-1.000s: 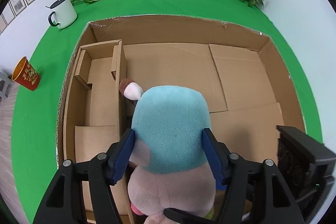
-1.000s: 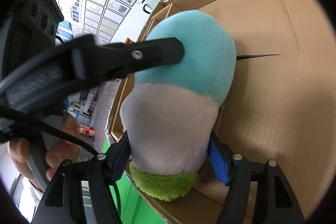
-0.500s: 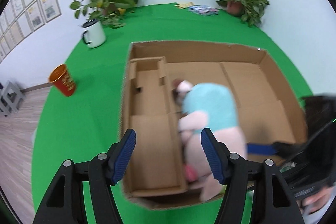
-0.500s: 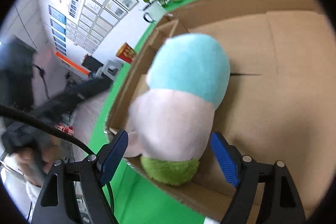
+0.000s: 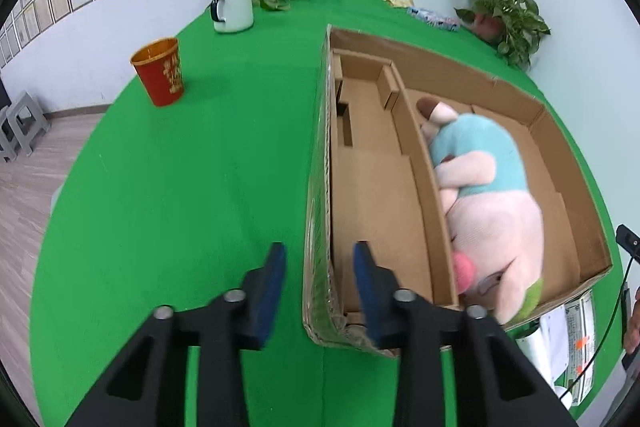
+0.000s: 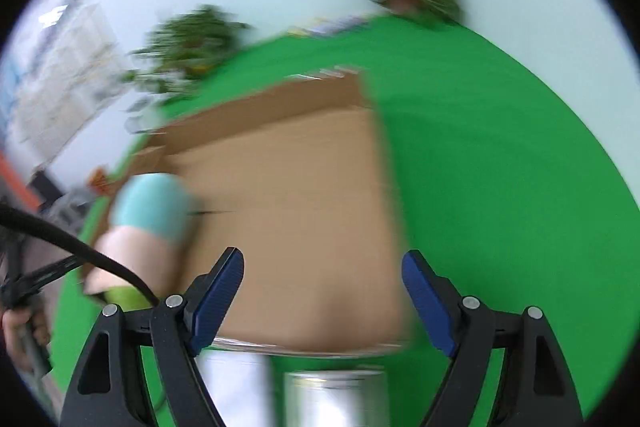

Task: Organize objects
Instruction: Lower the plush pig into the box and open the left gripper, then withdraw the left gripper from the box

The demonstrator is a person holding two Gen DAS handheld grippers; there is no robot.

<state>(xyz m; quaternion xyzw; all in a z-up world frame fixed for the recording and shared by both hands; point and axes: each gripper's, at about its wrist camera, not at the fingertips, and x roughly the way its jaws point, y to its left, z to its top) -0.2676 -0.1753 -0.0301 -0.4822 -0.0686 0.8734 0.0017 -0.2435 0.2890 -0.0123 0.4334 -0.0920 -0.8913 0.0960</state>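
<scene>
Both grippers have let go: the plush pig now lies in the cardboard box, right of the left gripper fingers; right gripper fingers spread, empty.

Bright green cloth is covering the desk, and the cardboard box is showing plain brown. The plush pig is wearing pale pink with a teal shirt, a deeper pink snout and a lime-green patch. The paper cup is glowing red with gold print; the mug is showing white with a dark rim. Blue pads are lining both black grippers.
</scene>
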